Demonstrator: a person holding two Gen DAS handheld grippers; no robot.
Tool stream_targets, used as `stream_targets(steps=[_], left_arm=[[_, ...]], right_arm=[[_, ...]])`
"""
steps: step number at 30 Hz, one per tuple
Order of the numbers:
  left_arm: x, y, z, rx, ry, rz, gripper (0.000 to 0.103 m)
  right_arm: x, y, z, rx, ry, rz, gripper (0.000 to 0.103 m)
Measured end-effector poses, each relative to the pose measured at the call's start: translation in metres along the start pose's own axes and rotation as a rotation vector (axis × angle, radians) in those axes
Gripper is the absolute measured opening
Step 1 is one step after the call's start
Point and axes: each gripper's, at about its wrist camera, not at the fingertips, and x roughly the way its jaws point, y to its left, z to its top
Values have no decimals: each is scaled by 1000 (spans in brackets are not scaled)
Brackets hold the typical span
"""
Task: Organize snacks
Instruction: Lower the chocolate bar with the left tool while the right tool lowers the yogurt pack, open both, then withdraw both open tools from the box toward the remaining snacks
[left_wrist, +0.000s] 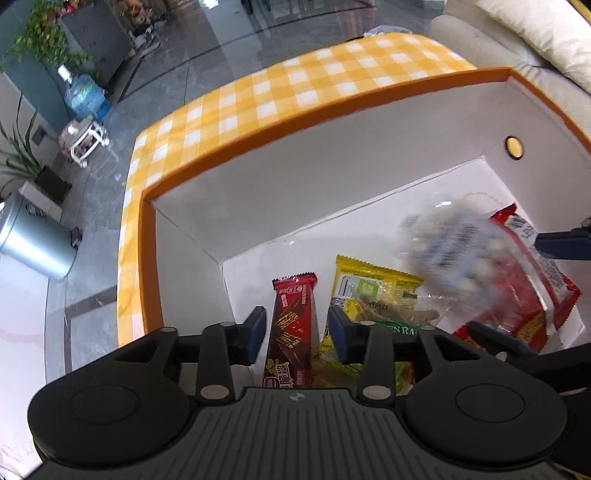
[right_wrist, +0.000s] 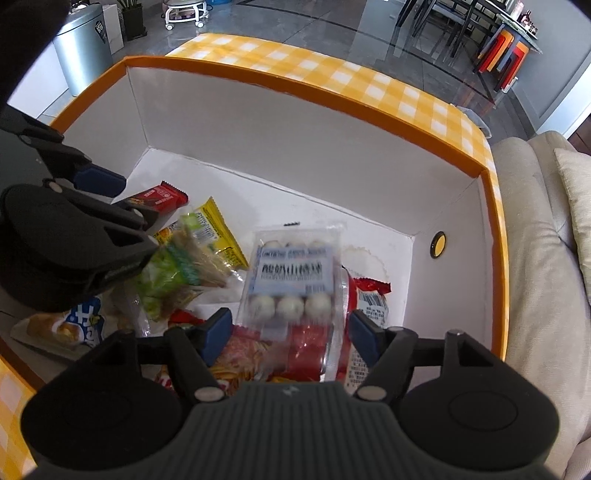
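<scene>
An orange-rimmed box (left_wrist: 258, 133) with white inner walls holds snacks. My left gripper (left_wrist: 297, 330) is open over a red chocolate wafer bar (left_wrist: 291, 325) that lies between its fingers, apart from both pads. Beside it lies a yellow-green snack bag (left_wrist: 373, 295). My right gripper (right_wrist: 290, 336) is open; a clear pack of white balls (right_wrist: 291, 277) sits blurred between its fingers, over a red packet (right_wrist: 369, 295). The pack shows blurred in the left wrist view (left_wrist: 447, 243). The box also shows in the right wrist view (right_wrist: 295, 83).
The box stands on a yellow checked tablecloth (left_wrist: 295, 85). A cream sofa (right_wrist: 535, 258) is on the right. A silver bin (left_wrist: 33, 240), a water bottle (left_wrist: 83, 94) and plants stand on the grey floor. A blue-labelled pastry pack (right_wrist: 74, 328) lies in the box's near left.
</scene>
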Motion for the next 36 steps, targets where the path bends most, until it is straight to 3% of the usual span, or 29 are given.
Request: stream_targets(steps=[3, 6, 13, 21, 26, 31, 36], left_arm=[[-11, -2, -1, 18, -42, 20, 69], [-19, 0, 0, 12, -69, 20, 73], [-42, -1, -12, -12, -86, 37, 74], [-80, -4, -41, -22, -172, 29, 74], [-101, -9, -64, -53, -213, -1, 74], [-119, -16, -94, -93, -254, -5, 74], [-132, -22, -127, -160, -262, -75, 74]], right_arm=[[-7, 2, -2, -21, -19, -15, 76], [-14, 5, -4, -65, -47, -61, 82], [-34, 1, -11, -64, -70, -86, 88], [-68, -2, -32, -40, -147, -81, 89], [-91, 0, -56, -8, -205, -73, 89], [-121, -1, -85, 46, -332, -103, 89], [-139, 1, -120, 97, -381, -82, 89]])
